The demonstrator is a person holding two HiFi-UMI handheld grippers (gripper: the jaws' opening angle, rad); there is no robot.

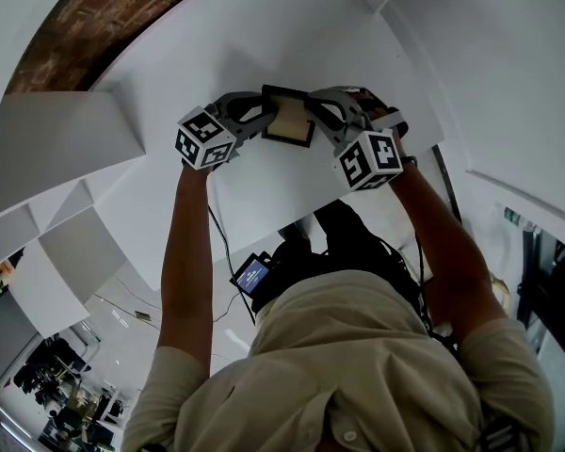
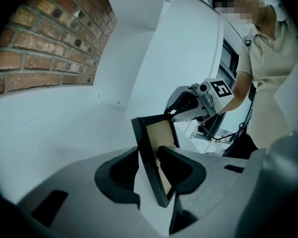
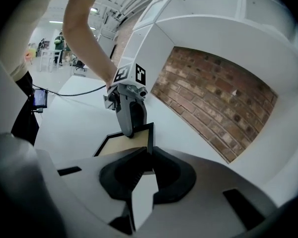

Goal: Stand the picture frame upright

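1. One frame [image 1: 288, 116] leans between two grippers over a white shelf [image 1: 264, 196].
2. One, the left gripper [image 2: 148, 155], has jaws spread around it.
3. One, the right gripper [image 3: 149, 151], pinches its edge.
4. Its bottom edge is hidden behind jaws.

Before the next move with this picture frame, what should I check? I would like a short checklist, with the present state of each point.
1. Right gripper shut on the edge of the picture frame: ok.
2. Left gripper with jaws apart, frame between them but not pressed: ok.
3. Frame fully upright: not ok, it leans.
4. Frame's lower edge resting on the white shelf: cannot tell.
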